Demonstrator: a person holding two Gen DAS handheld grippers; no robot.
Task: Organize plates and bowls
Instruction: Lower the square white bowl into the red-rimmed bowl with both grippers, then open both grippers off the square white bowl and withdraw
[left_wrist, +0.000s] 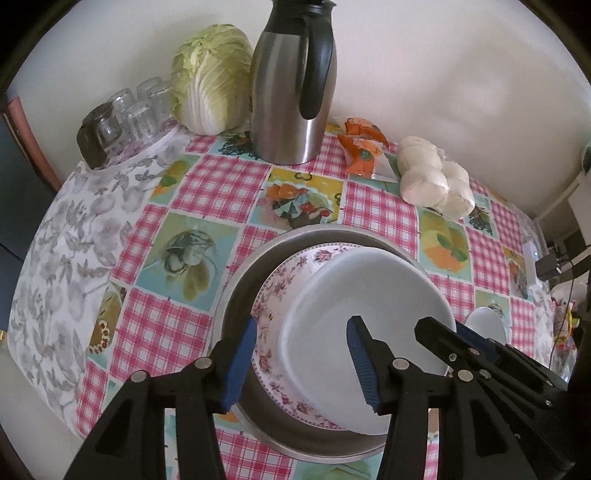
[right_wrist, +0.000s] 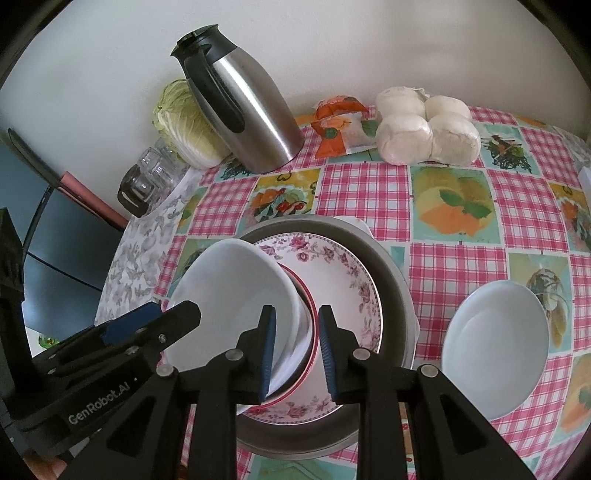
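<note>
So the right gripper (right_wrist: 297, 354) is clamped on the rim of a tilted white bowl (right_wrist: 236, 295) with a red-edged dish under it, propped over the floral plate (right_wrist: 343, 280) sitting in the metal pan (right_wrist: 391, 273). The left gripper (left_wrist: 301, 363) hangs open around that bowl's other side, pads not touching. Another white bowl (right_wrist: 495, 347) sits on the checkered tablecloth (right_wrist: 365, 192) just beside the pan.

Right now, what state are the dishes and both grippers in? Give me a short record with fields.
metal pan: on the tablecloth, holding a floral plate
white bowl: tilted over the plate, its rim between the right gripper's jaws
right gripper: shut on the white bowl
left gripper: open above the bowl, gripping nothing
second white bowl: alone on the tablecloth, beside the pan
</note>
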